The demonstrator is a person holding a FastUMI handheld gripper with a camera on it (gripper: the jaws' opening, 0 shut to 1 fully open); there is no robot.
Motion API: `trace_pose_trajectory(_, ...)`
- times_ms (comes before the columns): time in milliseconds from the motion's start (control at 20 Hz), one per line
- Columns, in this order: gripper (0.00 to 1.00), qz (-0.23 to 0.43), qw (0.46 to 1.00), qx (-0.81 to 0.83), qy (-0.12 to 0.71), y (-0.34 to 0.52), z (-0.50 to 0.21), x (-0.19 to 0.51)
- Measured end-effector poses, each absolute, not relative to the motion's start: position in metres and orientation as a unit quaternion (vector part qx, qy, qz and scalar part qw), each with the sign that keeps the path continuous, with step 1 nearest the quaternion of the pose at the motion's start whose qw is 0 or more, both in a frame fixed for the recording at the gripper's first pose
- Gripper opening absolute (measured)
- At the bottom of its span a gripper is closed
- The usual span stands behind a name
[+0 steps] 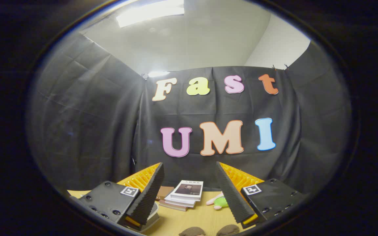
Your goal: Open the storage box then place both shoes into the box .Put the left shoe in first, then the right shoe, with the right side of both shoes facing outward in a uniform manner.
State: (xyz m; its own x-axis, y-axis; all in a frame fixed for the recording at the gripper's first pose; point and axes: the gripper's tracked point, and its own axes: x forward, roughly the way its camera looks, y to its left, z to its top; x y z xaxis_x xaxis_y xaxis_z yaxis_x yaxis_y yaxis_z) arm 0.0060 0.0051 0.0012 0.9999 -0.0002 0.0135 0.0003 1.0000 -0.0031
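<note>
Between the open gripper [189, 183], brown shoes [208, 231] peek.

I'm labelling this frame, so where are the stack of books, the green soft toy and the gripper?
Stack of books [185, 194], gripper view: on the top book's cover, beyond the fingers.
Green soft toy [221, 202], gripper view: on its green body, beside the books.
Gripper [189, 191], gripper view: midway between its fingertips, fingers open, holding nothing.

2 brown shoes [192, 231] [228, 229] lie side by side on the table, just their tops visible.
</note>
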Motion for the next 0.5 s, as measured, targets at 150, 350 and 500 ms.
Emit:
trace_pose_trajectory(150,0.99,-0.001,1.0,0.003,-0.002,0.004,-0.002,0.007)
trace_pose_trajectory(350,0.99,-0.002,1.0,0.003,0.007,0.001,-0.009,0.005)
trace_pose_trajectory(500,0.99,0.006,0.999,0.018,0.036,0.005,-0.026,0.005)
